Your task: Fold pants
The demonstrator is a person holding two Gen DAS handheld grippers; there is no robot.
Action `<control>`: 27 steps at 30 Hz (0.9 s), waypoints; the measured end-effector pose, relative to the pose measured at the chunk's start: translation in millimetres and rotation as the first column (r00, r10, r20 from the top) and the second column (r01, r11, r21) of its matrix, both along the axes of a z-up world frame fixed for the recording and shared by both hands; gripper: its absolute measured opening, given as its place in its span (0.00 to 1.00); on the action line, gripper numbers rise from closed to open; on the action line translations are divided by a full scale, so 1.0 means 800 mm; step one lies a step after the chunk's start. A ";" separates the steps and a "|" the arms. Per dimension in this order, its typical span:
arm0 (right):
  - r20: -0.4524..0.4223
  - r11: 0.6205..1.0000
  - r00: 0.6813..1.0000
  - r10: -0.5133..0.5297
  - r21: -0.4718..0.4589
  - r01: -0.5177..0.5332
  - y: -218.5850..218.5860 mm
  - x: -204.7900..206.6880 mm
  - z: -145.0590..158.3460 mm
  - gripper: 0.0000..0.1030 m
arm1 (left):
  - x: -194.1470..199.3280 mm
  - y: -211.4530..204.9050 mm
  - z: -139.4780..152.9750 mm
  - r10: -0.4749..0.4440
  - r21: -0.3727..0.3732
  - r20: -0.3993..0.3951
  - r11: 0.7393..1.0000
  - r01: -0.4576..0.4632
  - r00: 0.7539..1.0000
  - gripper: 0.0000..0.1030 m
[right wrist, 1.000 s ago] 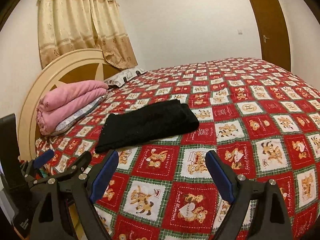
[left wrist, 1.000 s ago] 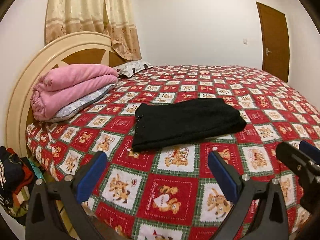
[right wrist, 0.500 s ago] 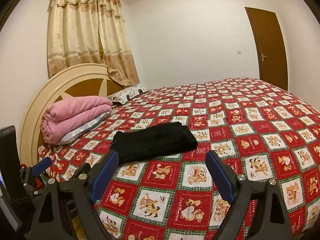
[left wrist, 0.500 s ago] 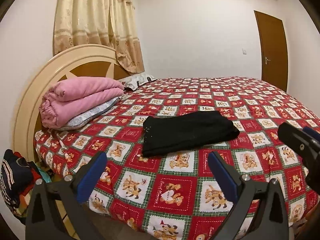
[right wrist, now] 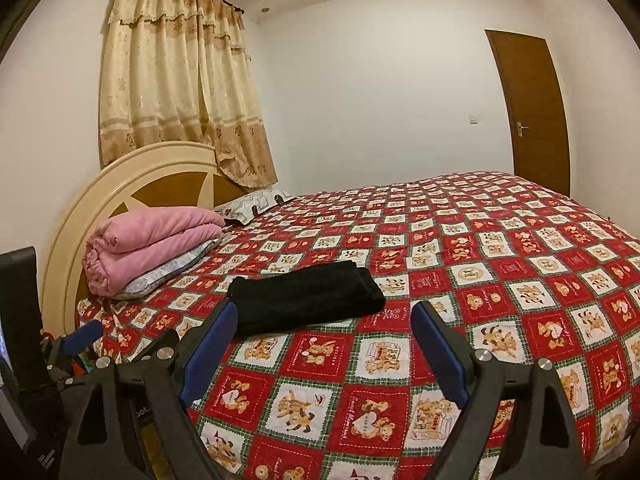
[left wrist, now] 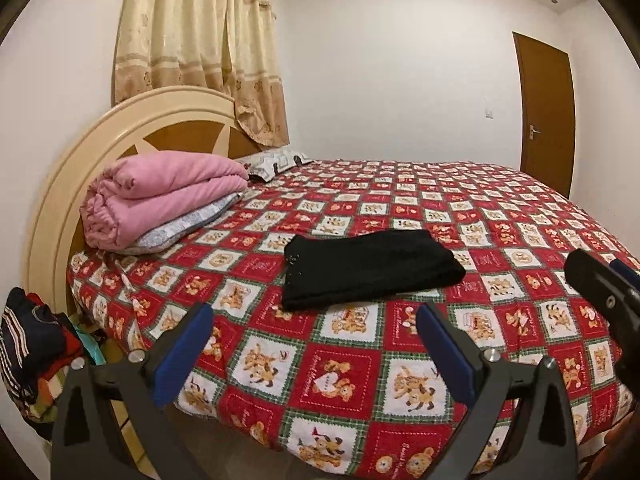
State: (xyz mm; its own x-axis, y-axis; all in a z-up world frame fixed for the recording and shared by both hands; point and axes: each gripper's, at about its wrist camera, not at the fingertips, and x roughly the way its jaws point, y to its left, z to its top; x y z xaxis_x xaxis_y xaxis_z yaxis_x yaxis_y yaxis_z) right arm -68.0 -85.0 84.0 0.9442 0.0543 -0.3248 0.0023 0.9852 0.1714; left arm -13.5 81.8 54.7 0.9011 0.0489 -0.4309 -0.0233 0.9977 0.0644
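Note:
The black pants [left wrist: 368, 268] lie folded in a flat rectangle on the red bear-patterned bedspread [left wrist: 360, 376]; they also show in the right wrist view [right wrist: 306, 298]. My left gripper [left wrist: 316, 344] is open and empty, held back from the bed's near edge, short of the pants. My right gripper [right wrist: 322, 340] is open and empty too, also back from the pants. The right gripper's body shows at the right edge of the left wrist view [left wrist: 604, 296].
A folded pink blanket [left wrist: 160, 192] on a pillow lies at the headboard [left wrist: 80, 148]. A pile of clothes [left wrist: 28, 352] sits on the floor at left. A curtain [left wrist: 200, 40] hangs behind. A brown door [left wrist: 546, 116] is at the right.
Both grippers have pulled back and up from the bed, so the pants look smaller and farther. The pants have not moved.

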 end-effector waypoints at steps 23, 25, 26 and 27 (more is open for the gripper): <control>-0.004 1.000 1.000 -0.016 0.018 0.016 -0.013 -0.009 -0.004 0.87 | -0.008 -0.014 -0.001 -0.003 0.021 0.010 1.000 0.002 1.000 1.00; -0.004 1.000 1.000 -0.014 0.015 0.014 -0.011 -0.008 -0.002 0.87 | -0.008 -0.013 -0.001 -0.002 0.023 0.010 1.000 0.002 1.000 1.00; -0.003 1.000 1.000 -0.013 0.014 0.013 -0.011 -0.008 -0.002 0.87 | -0.008 -0.014 -0.001 -0.002 0.023 0.009 1.000 0.001 1.000 1.00; -0.003 1.000 1.000 -0.014 0.014 0.014 -0.011 -0.008 -0.002 0.87 | -0.008 -0.015 -0.001 -0.002 0.024 0.009 1.000 0.002 1.000 1.00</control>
